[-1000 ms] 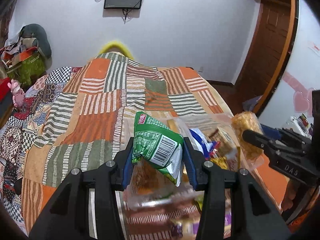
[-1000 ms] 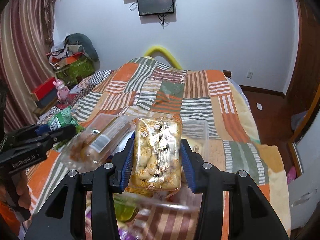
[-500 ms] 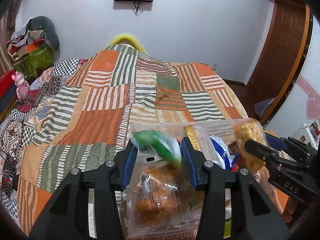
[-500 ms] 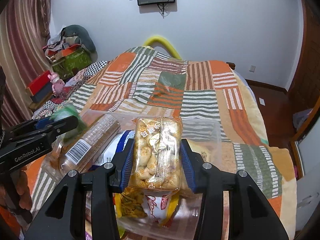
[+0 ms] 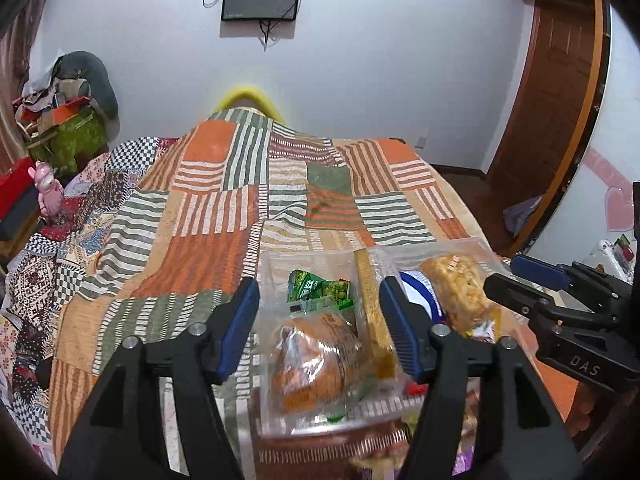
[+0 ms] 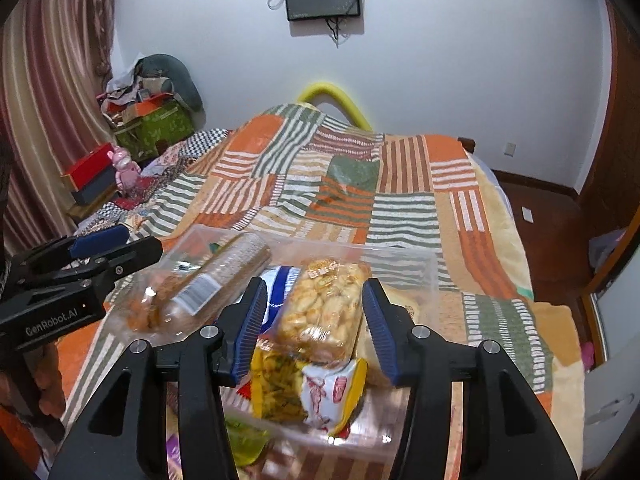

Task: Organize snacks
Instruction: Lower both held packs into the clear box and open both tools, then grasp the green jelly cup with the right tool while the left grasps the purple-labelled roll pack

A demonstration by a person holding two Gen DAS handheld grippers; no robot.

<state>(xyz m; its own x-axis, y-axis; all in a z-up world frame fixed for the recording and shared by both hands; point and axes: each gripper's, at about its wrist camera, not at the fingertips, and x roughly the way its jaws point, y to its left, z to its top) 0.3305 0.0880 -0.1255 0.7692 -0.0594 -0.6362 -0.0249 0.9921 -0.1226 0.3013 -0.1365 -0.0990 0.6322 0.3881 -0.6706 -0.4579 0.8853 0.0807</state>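
A clear plastic bin (image 5: 472, 245) sits on the bed and holds snack packs. My left gripper (image 5: 319, 300) is open and empty above it; the green pea pack (image 5: 320, 290) lies in the bin beside an orange biscuit pack (image 5: 316, 354). My right gripper (image 6: 314, 300) is open, its pads a little apart from the golden cracker pack (image 6: 324, 308), which rests on a yellow-white snack bag (image 6: 308, 392) in the bin (image 6: 400, 250). The left gripper also shows in the right wrist view (image 6: 116, 246), the right one in the left wrist view (image 5: 516, 280).
The patchwork blanket (image 5: 224, 208) covers the bed. Boxes, a pink toy (image 5: 48, 192) and clutter stand at the left. A wooden door (image 5: 556, 92) is at the right. More snack packs lie below the bin, blurred.
My left gripper opened and the green pea pack dropped into the bin. My right gripper opened and let go of the golden cracker pack, which now rests in the bin.
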